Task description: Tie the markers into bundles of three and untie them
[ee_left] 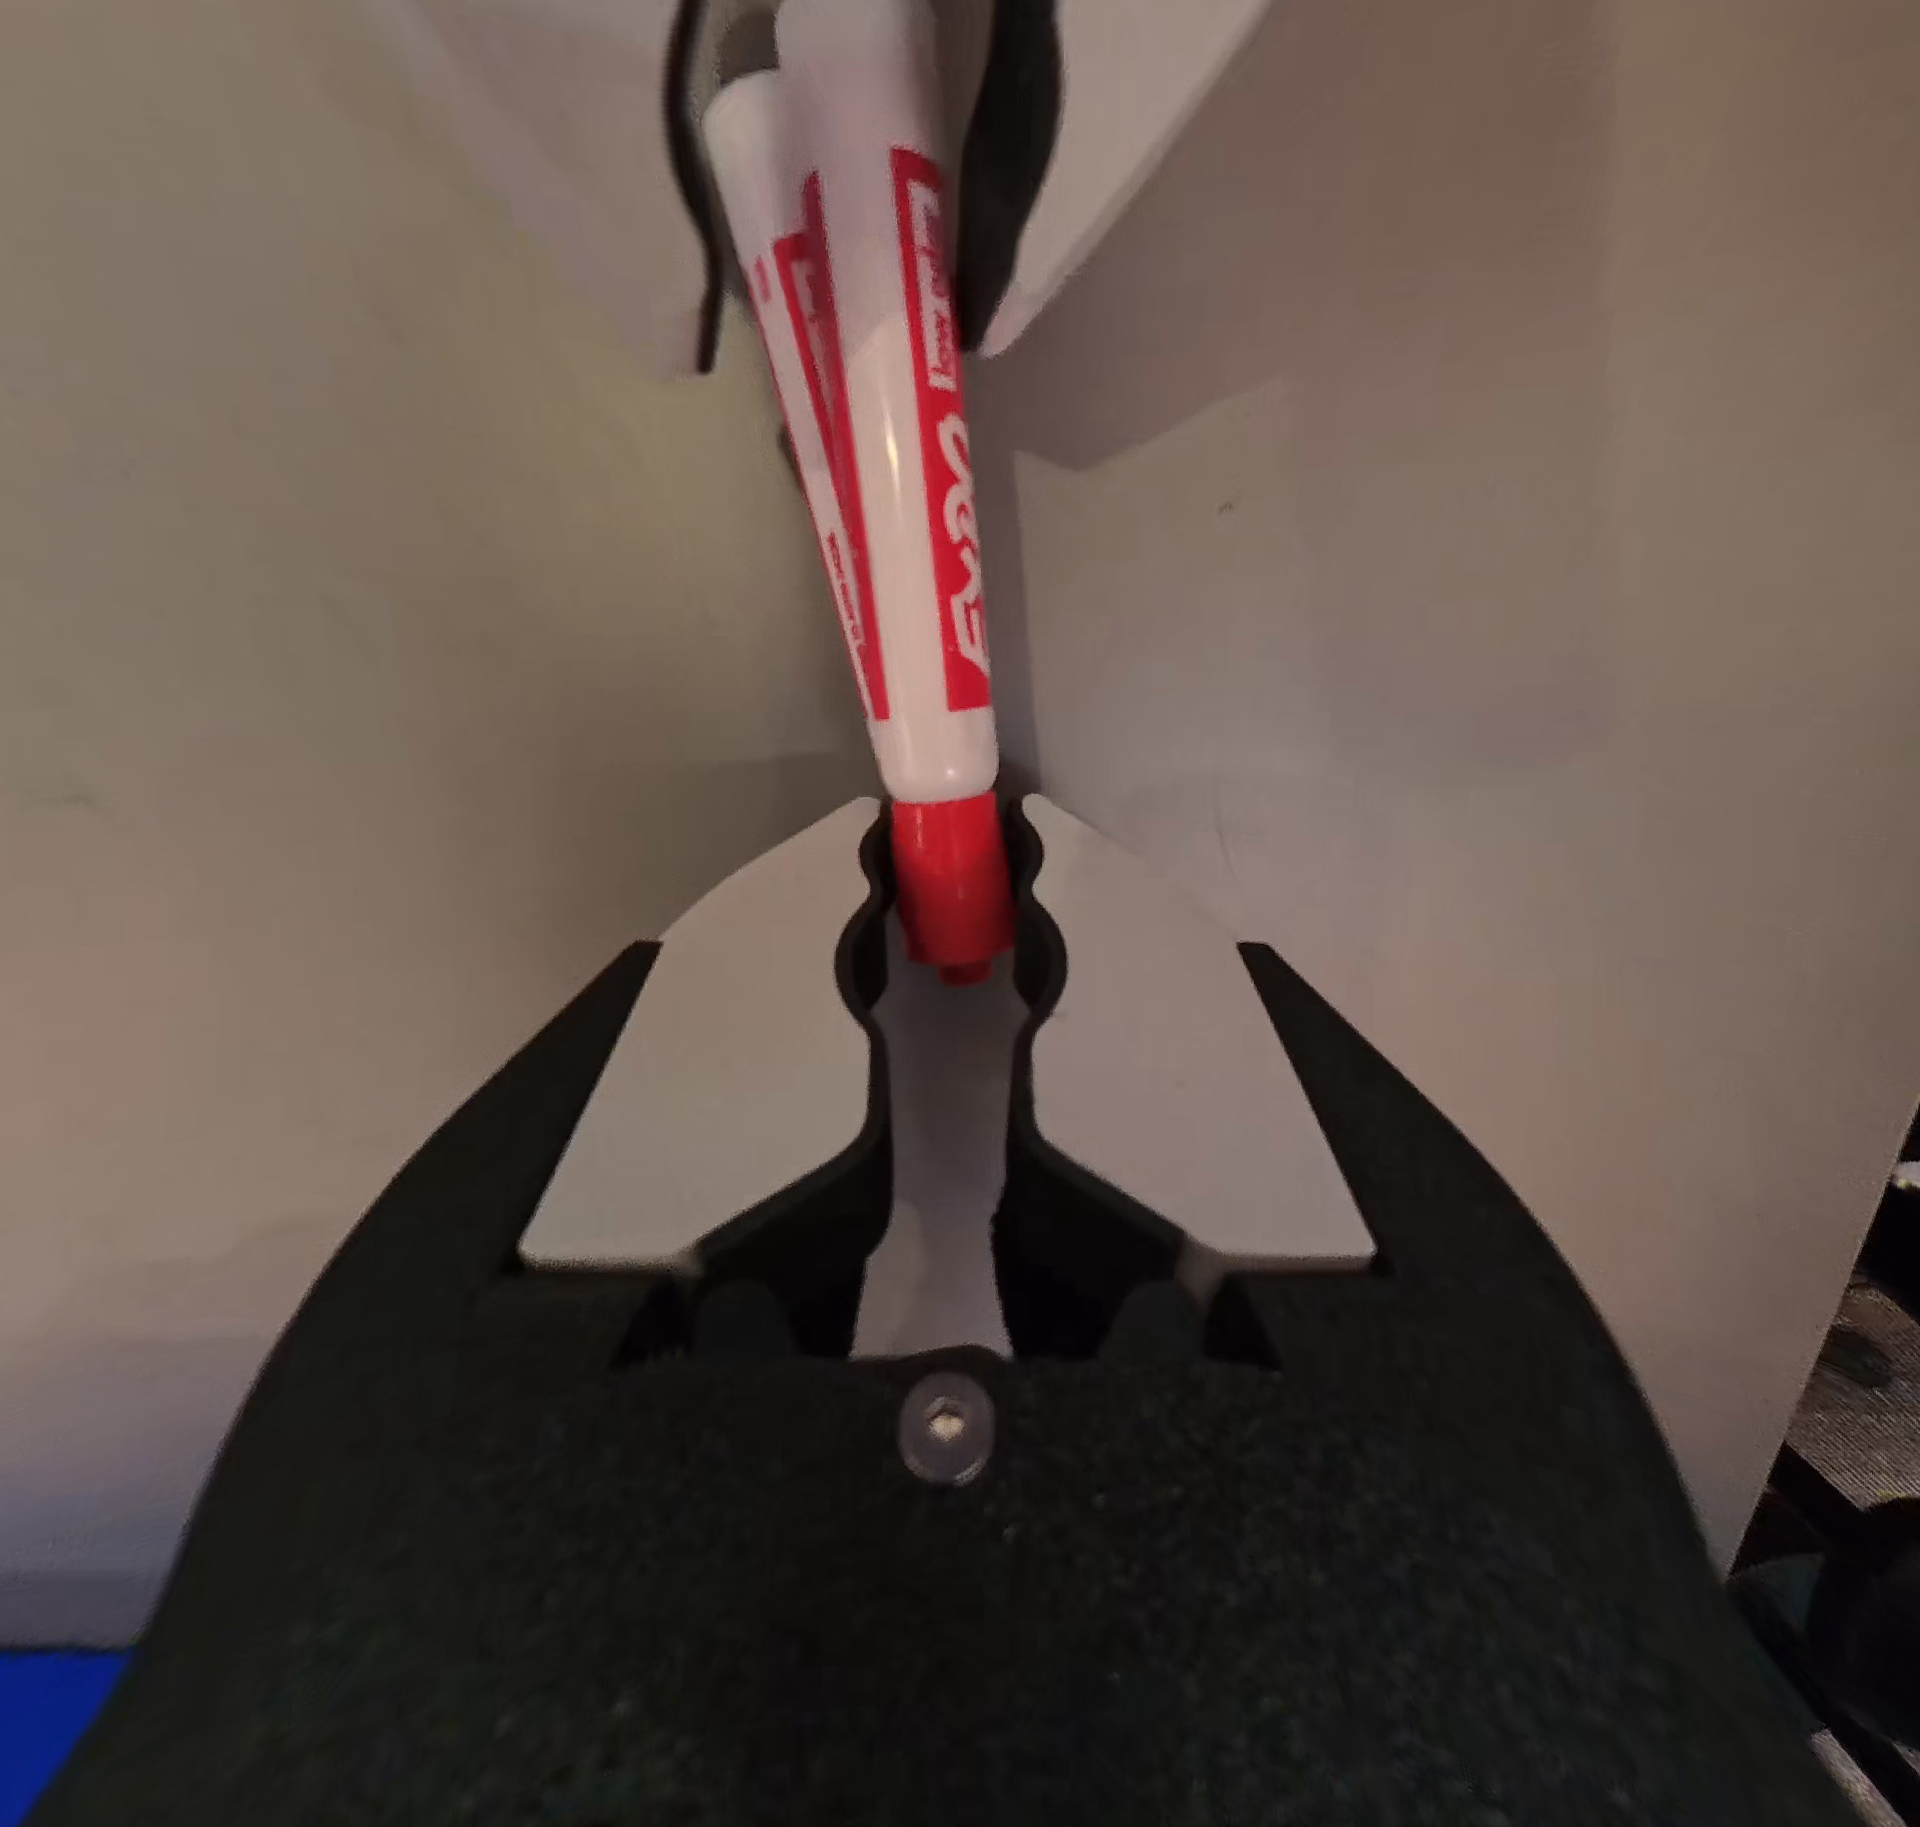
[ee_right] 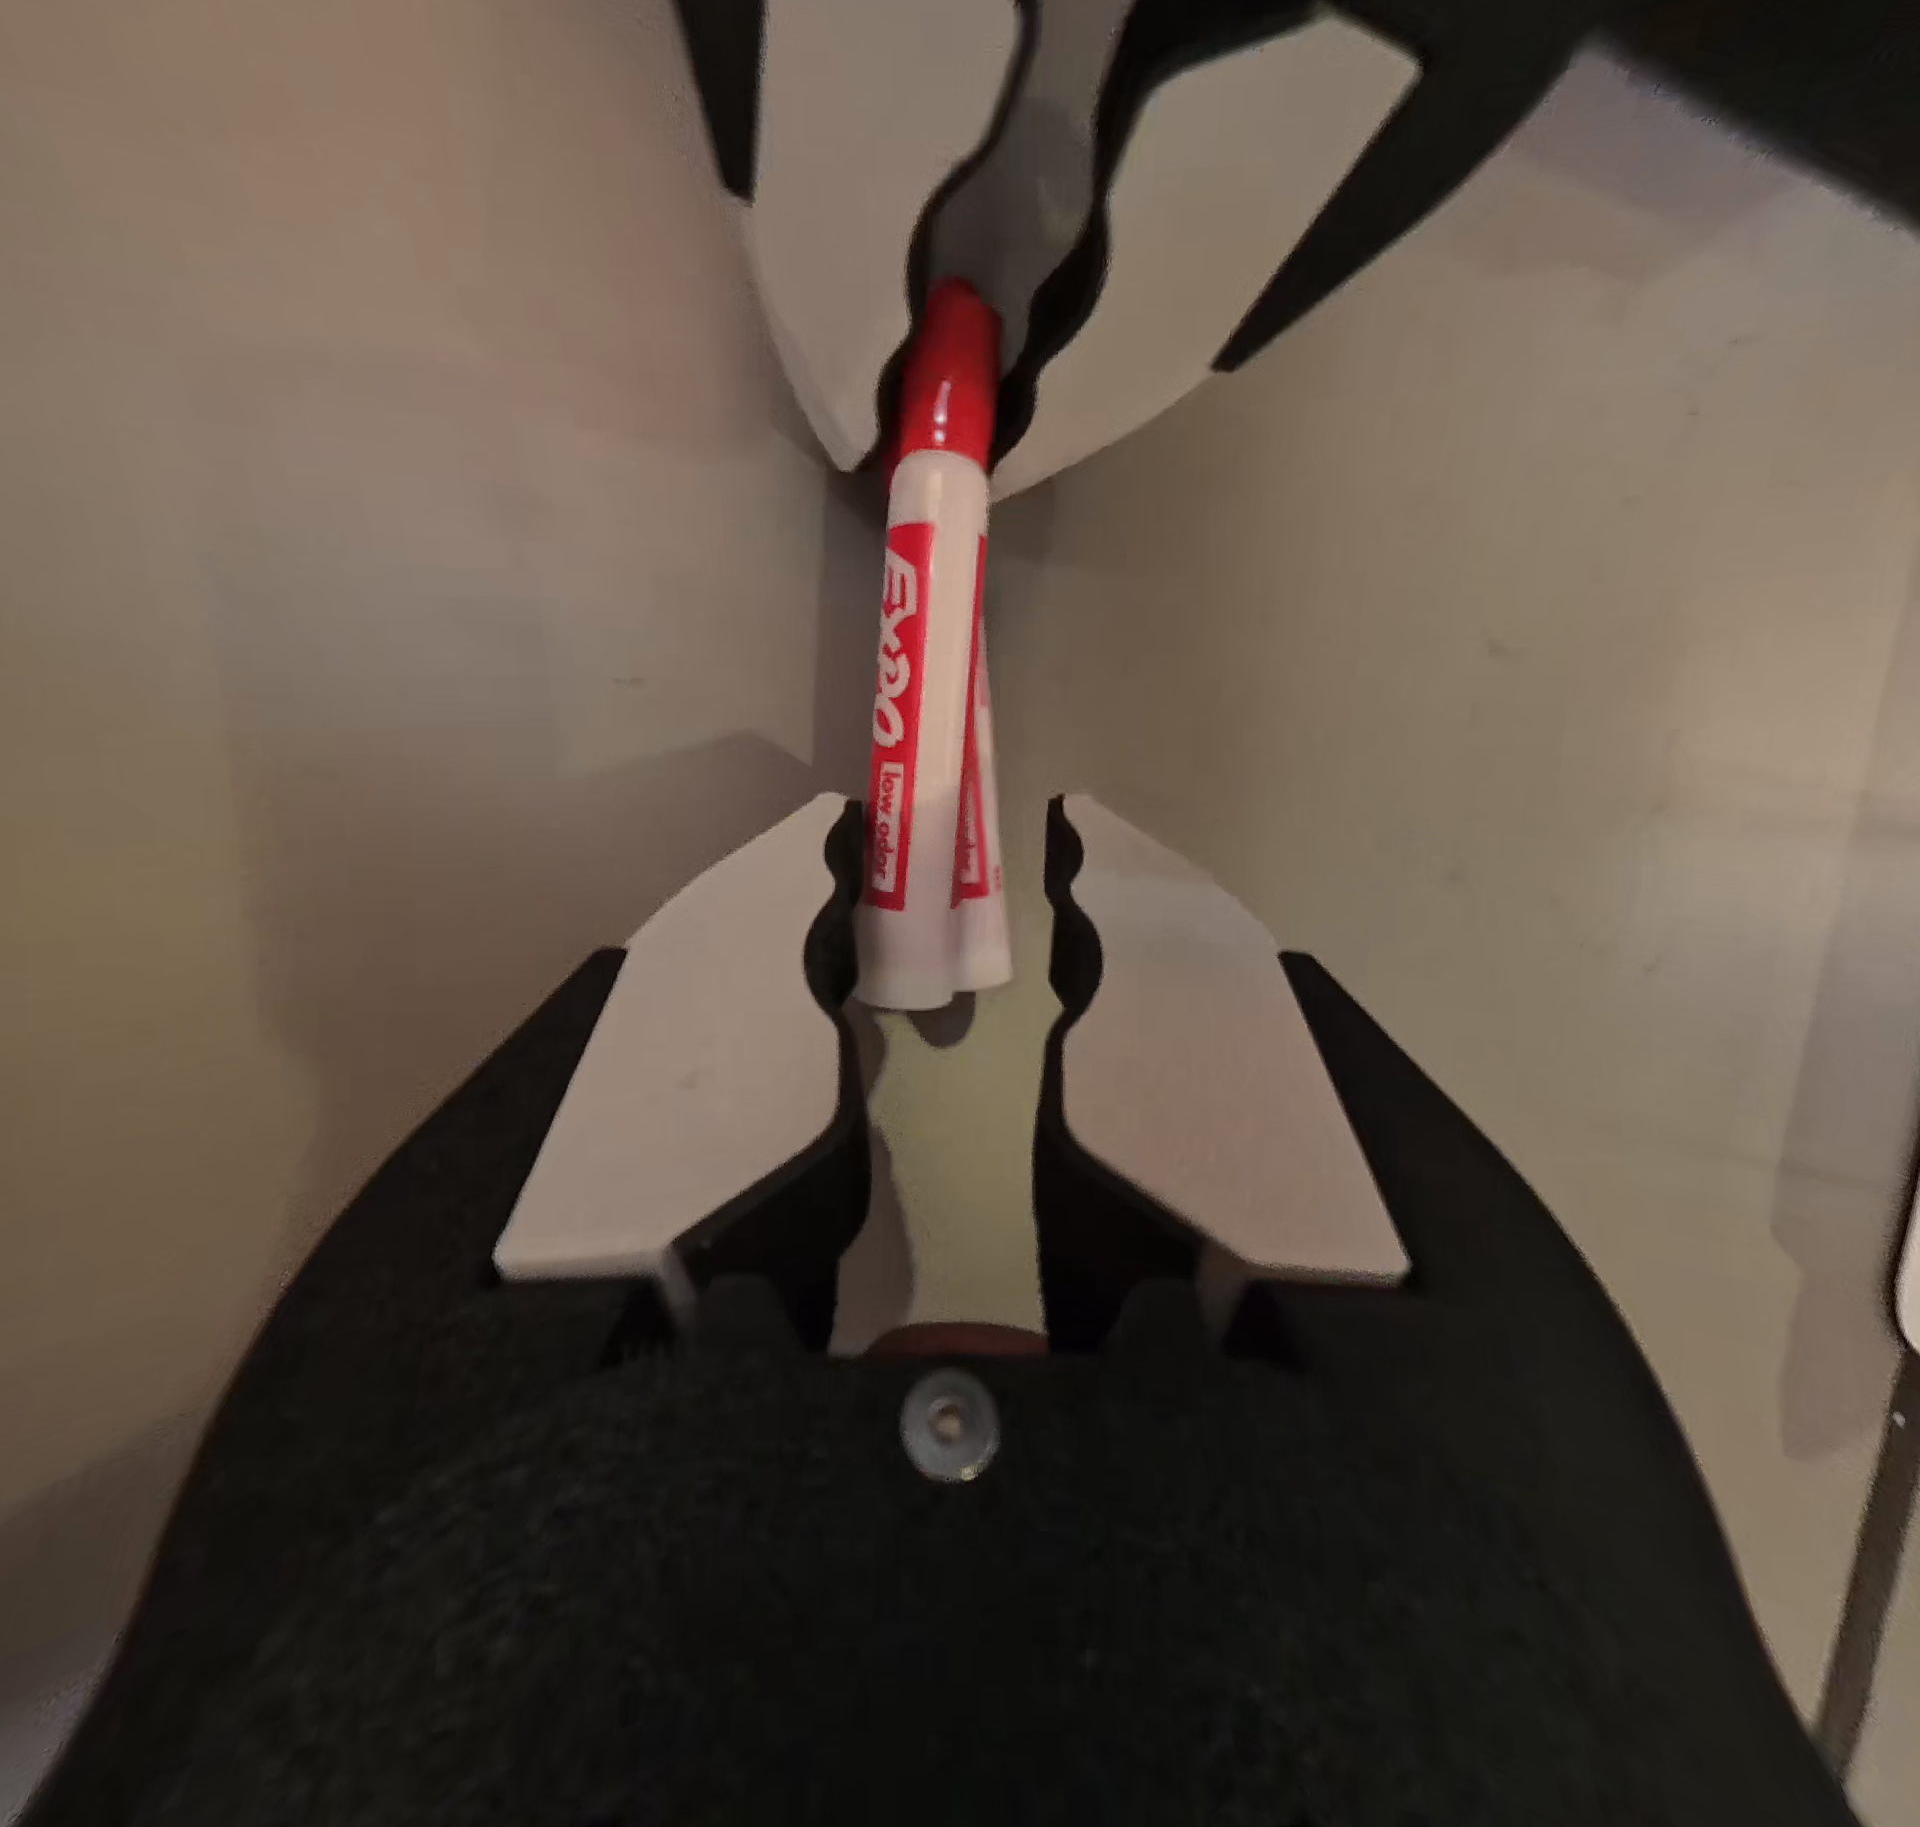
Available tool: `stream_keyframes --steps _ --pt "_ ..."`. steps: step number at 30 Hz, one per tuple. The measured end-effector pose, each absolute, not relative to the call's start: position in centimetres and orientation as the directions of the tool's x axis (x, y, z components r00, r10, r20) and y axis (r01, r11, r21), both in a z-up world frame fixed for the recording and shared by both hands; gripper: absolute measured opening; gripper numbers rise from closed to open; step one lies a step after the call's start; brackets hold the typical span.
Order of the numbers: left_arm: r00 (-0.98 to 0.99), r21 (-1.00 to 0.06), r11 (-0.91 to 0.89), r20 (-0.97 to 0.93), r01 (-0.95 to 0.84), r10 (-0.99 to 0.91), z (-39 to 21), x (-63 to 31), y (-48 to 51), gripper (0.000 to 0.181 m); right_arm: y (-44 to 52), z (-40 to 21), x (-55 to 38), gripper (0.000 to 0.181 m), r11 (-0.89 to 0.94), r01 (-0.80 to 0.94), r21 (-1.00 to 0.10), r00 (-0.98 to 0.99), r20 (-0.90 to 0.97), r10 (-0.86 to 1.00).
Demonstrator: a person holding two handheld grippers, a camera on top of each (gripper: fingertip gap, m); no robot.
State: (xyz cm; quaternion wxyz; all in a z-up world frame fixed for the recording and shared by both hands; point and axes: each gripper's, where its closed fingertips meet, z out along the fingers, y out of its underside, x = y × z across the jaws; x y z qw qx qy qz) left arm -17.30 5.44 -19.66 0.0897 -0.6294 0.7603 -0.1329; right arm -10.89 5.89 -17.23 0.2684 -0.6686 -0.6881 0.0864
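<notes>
Wrist cams face each other, v. close, both share markers (ee_left: 914,530)

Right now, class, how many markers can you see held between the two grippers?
2 for certain: the front marker, its red cap in the left gripper, and a second marker pressed beside it. A third may hide behind them.
</notes>
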Motion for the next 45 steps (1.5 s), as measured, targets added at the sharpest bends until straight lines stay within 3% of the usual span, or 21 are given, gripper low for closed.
stream_keyframes --steps 5,9,15,20,26,29,38,45 --pt "-0.174 -0.356 0.124 0.114 -0.926 -0.978 -19.5 -15.5 5.6 0.019 4.6 -17.3 -10.8 0.036 0.084 0.906 -0.414 0.055 0.313 0.948" --pt "-0.190 -0.380 0.124 0.140 -0.917 -0.972 -19.5 -14.3 5.2 0.019 6.4 -19.0 -8.8 0.021 0.045 0.957 -0.286 0.075 0.394 0.916" --pt "-0.223 -0.405 0.157 0.122 -0.901 -0.967 -19.5 -13.1 5.1 0.019 5.8 -19.4 -8.4 0.020 0.011 0.963 -0.269 0.075 0.308 0.949" --pt "-0.123 -0.434 0.071 0.092 -0.898 -0.988 -19.0 -14.0 6.1 0.034 5.6 -19.4 -7.7 0.019 -0.051 0.959 -0.280 0.116 0.221 0.968" --pt "-0.060 -0.589 -0.003 0.087 -0.808 -0.994 -17.1 -14.0 6.1 0.036 4.6 -18.1 -8.6 0.019 -0.223 0.858 -0.462 0.269 0.036 0.962" --pt "-0.069 -0.607 -0.020 0.124 -0.795 -0.990 -16.8 -14.1 5.3 0.041 4.6 -17.9 -8.0 0.019 -0.311 0.816 -0.488 0.332 -0.045 0.942" --pt "-0.047 -0.616 -0.012 0.080 -0.787 -0.996 -17.1 -14.2 4.0 0.041 4.8 -18.5 -7.9 0.020 -0.007 0.965 -0.261 0.063 0.207 0.976" --pt "-0.019 -0.689 -0.043 0.082 -0.723 -0.996 -15.7 -13.9 4.3 0.019 4.3 -17.6 -9.9 0.020 -0.046 0.910 -0.413 0.101 0.112 0.989"
